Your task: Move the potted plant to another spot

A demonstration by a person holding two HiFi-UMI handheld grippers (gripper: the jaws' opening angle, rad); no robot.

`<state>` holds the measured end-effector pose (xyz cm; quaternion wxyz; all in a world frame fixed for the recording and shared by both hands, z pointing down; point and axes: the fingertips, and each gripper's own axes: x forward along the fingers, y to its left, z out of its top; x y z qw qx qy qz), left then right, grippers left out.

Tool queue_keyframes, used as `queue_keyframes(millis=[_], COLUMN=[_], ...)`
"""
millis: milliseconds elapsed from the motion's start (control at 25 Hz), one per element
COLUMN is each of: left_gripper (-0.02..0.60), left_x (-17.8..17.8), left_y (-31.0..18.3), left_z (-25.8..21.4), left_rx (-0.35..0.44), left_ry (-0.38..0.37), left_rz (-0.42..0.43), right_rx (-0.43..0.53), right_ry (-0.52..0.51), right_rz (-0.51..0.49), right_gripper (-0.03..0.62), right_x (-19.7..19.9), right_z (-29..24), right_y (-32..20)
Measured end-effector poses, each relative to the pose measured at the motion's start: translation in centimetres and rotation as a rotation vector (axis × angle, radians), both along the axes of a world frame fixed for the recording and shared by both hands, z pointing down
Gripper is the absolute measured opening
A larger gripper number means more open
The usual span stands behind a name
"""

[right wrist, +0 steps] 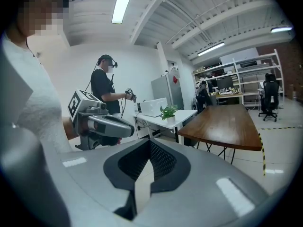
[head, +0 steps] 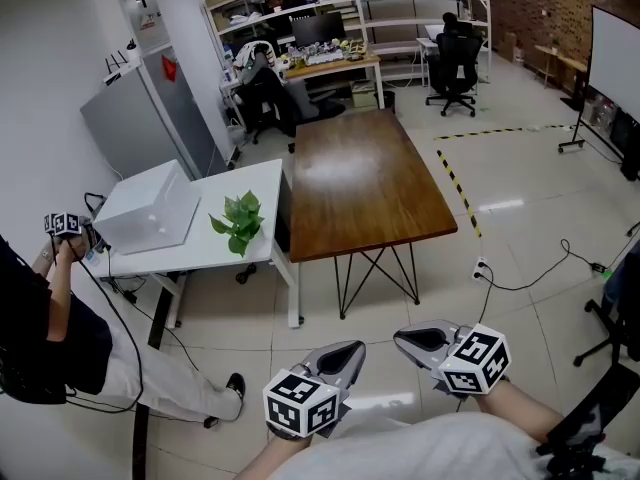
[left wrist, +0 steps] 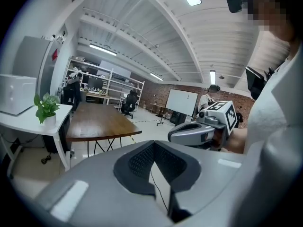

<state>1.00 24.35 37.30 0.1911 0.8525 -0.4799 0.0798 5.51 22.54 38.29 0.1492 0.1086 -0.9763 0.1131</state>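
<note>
Glossy wooden table (head: 365, 183), matt white desk (head: 257, 182), seemingly tiled floor (head: 520, 268).

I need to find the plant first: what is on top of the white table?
On the white table stand the potted plant and, beside it, a white box. In the head view the leaves cover the pot, and the box hides anything behind it.

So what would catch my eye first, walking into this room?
Probably the leafy green potted plant, near the front edge of the white rectangular table, with a white box to its left on the same table. Right of that stands a long dark-brown wooden table. At the bottom of the head view, the left grey hand-held gripper and the right grey hand-held gripper point that way, fingers shut and empty.
</note>
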Motion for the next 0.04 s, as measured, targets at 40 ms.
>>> queue_keyframes(millis=[40], left_gripper=[-0.006], left_x=[0.00], left_y=[-0.04], left_z=[-0.14], left_rx=[0.003], left_ry=[0.000], left_rz=[0.001], right_rx=[0.003], right_ry=[0.001], right_rz=[0.003], right_gripper=[0.005], right_x=[0.10], right_z=[-0.14], right_y=[-0.06])
